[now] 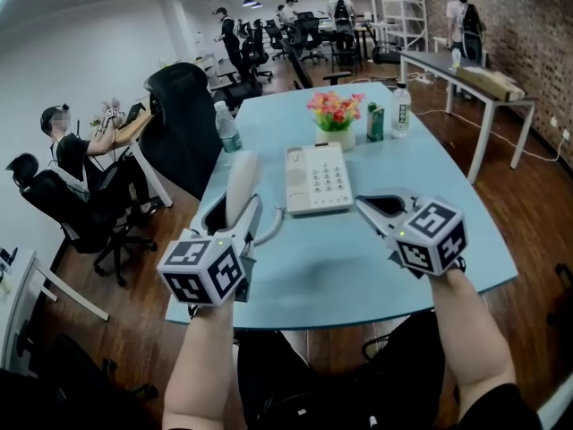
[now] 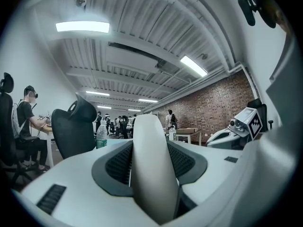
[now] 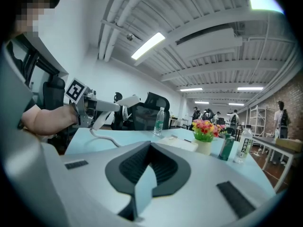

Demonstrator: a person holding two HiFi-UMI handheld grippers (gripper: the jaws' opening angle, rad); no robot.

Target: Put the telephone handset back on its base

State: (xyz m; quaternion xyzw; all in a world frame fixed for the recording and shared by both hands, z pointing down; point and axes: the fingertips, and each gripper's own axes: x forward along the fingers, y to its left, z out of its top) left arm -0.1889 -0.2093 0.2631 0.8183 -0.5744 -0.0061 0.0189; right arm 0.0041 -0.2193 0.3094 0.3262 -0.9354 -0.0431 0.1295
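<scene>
Telephone handset [image 1: 240, 186] stands gripped upright between the jaws of the left tool [image 1: 235, 220], lifted off the pale-blue worktop [image 1: 340, 258] just beside the base [image 1: 316, 179], at its 9 o'clock. Its cord [image 1: 273, 227] droops toward the base. The left forearm [image 1: 201, 365] reaches straight ahead, marker cube facing up. The right tool [image 1: 380, 211] hovers at the base's 4 o'clock, jaws slightly parted with nothing between them, and the right forearm [image 1: 470, 330] angles inward. A flower pot [image 1: 336, 115] sits at the base's 12 o'clock.
</scene>
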